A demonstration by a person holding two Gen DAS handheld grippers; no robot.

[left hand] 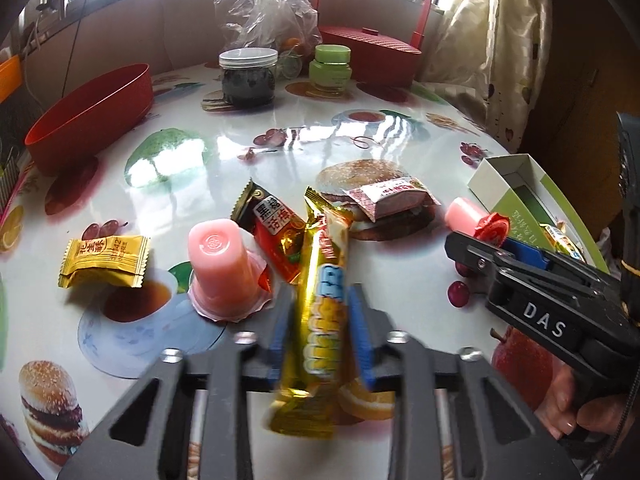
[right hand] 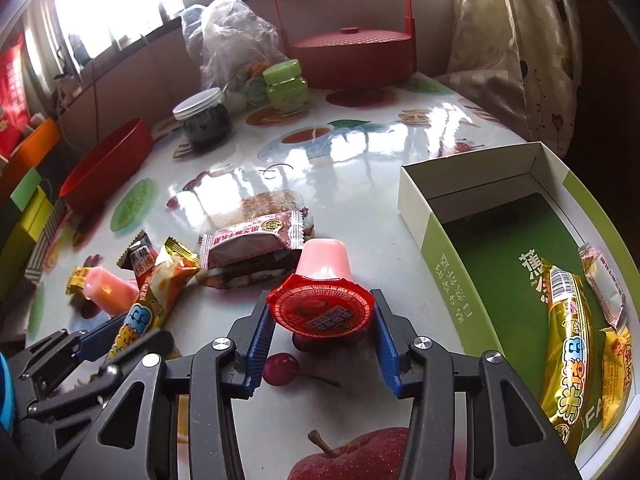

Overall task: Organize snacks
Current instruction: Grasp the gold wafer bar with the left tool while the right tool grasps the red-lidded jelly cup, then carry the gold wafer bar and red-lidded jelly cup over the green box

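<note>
My left gripper [left hand: 322,336] is shut on a long gold snack bar [left hand: 320,320], which also shows at the left of the right wrist view [right hand: 150,310]. My right gripper [right hand: 322,320] is shut on a pink jelly cup with a red foil lid [right hand: 322,308], held on its side just above the table; it also shows in the left wrist view [left hand: 478,220]. A green and white open box [right hand: 452,280] lies to the right and holds a gold bar [right hand: 568,344] and other packets. Another pink jelly cup [left hand: 218,268], a yellow candy [left hand: 106,262], a dark red packet [left hand: 276,236] and a pink-white packet [left hand: 390,198] lie on the table.
A red bowl [left hand: 92,120] stands at the far left. A dark jar [left hand: 248,78], a green jar [left hand: 330,68], a plastic bag [left hand: 264,12] and a red lidded basket [left hand: 372,48] stand at the back. The table [left hand: 320,136] has a glossy fruit-print cloth.
</note>
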